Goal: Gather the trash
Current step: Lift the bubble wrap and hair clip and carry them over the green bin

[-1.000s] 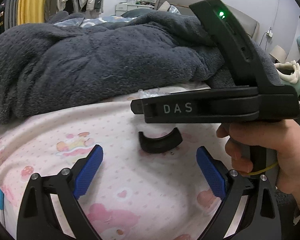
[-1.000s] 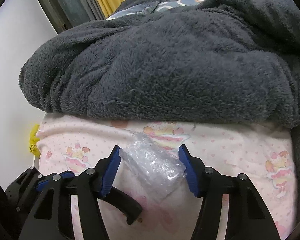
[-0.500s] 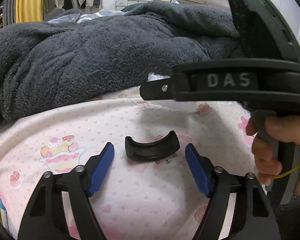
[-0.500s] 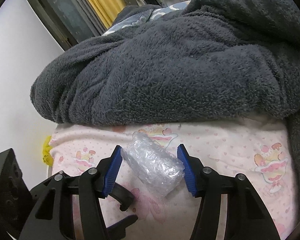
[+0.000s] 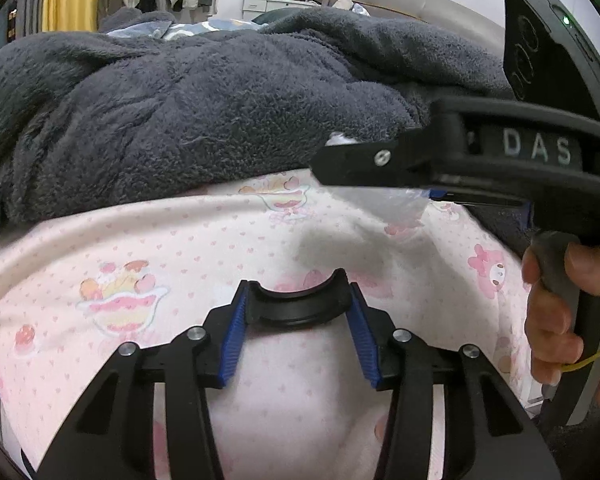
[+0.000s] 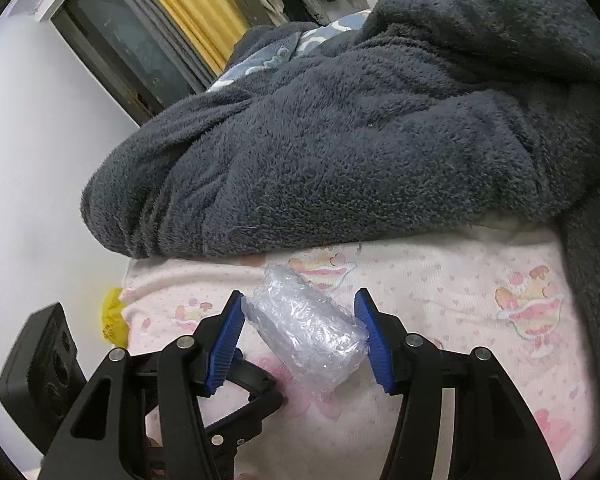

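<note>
A black curved plastic piece (image 5: 298, 302) lies on the pink patterned sheet (image 5: 148, 248). My left gripper (image 5: 298, 312) is shut on it, blue pads touching both its ends. A crumpled clear bubble-wrap wad (image 6: 306, 326) lies on the sheet (image 6: 460, 300) between the blue pads of my right gripper (image 6: 300, 332). The right pad touches the wad and the left pad is almost on it. In the left wrist view the wad (image 5: 396, 200) shows under the right gripper's black body (image 5: 480, 160).
A thick dark grey fleece blanket (image 5: 204, 108) is heaped just behind both items; it fills the right wrist view's upper half (image 6: 360, 132). A yellow object (image 6: 112, 312) sits at the sheet's left edge by a white wall (image 6: 32, 184). A person's hand (image 5: 556, 308) holds the right gripper.
My left gripper moved forward around the black curved piece and closed on it. My right gripper stayed around the bubble-wrap wad and narrowed slightly, and its view tilted.
</note>
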Demonstrator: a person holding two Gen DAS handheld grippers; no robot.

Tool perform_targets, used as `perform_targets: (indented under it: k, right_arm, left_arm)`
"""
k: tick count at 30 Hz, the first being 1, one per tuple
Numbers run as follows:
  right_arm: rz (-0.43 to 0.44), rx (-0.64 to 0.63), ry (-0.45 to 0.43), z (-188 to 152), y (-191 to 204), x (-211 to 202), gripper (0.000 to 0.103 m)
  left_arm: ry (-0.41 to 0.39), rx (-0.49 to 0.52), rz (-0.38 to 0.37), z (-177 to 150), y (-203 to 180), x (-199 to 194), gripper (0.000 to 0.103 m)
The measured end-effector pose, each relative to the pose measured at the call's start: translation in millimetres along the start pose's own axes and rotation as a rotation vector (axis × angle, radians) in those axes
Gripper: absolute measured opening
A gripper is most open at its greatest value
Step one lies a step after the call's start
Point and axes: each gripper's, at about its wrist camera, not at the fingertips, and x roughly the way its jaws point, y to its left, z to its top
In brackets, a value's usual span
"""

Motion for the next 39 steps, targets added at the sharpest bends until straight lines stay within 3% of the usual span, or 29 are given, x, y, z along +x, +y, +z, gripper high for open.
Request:
perform_targets:
  k: [13,18,28,39]
  right_arm:
    - [0.038,-0.003,-0.015,-20.3,35.1,-23.7,0.057]
    - [0.047,-0.015,-0.008,-30.5,50.0,-25.2,0.057]
    - [0.079,-0.077,-0.007,-48.9,89.5,-33.1,0.057]
    - [0.092,-0.164,0.000,-53.5,119.8,-30.1,0.058]
  left_arm:
    - [-0.036,-0.007,0.070,-19.5,8.1,-49.2,0.050]
    - [-0.049,-0.074,0.090,-33.9,18.4,-68.8,0.050]
    - [-0.080,-0.115,0.172,-60.8,32.4,-113.0,0.050]
    - [-0.082,-0.186,0.262,-91.1,74.9,-142.4,0.051]
